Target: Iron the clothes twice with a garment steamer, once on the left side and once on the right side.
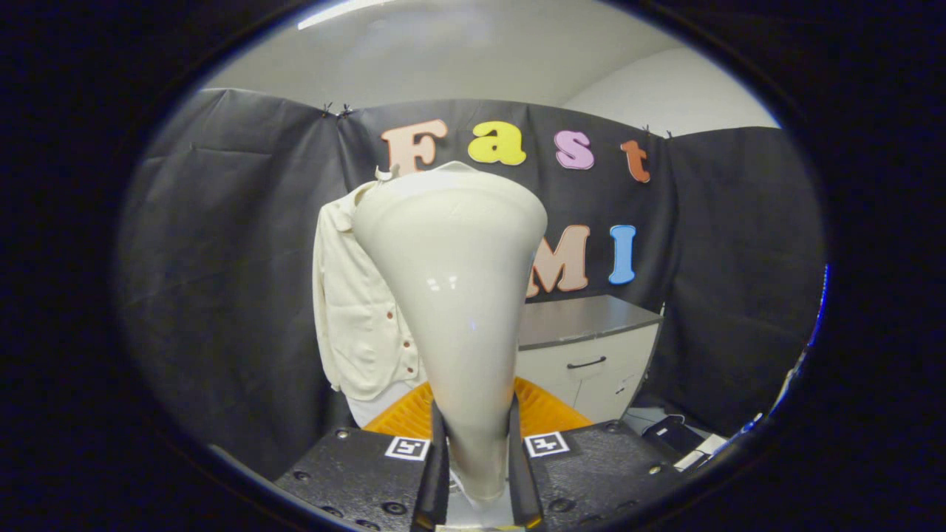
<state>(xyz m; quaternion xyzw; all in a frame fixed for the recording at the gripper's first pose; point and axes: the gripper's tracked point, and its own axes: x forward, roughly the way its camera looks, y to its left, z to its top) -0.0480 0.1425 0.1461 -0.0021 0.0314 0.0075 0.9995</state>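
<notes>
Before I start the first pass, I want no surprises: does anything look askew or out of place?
Nothing looks damaged or spilled. The claw is shut on the garment steamer, which stands upright between its fingers. Beyond it the cream shirt hangs with visible creases, which is expected before steaming.

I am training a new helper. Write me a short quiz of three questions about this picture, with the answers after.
1. True or false: the gripper is open and holds nothing.
2. What hangs beyond the steamer: (a) a cream shirt, (b) a blue towel, (c) a red coat?
3. Fill in: to the right of the shirt stands a white ____ with a dark handle.

Key: 1 false, both fingers press on the steamer's handle; 2 a; 3 cabinet.
</notes>
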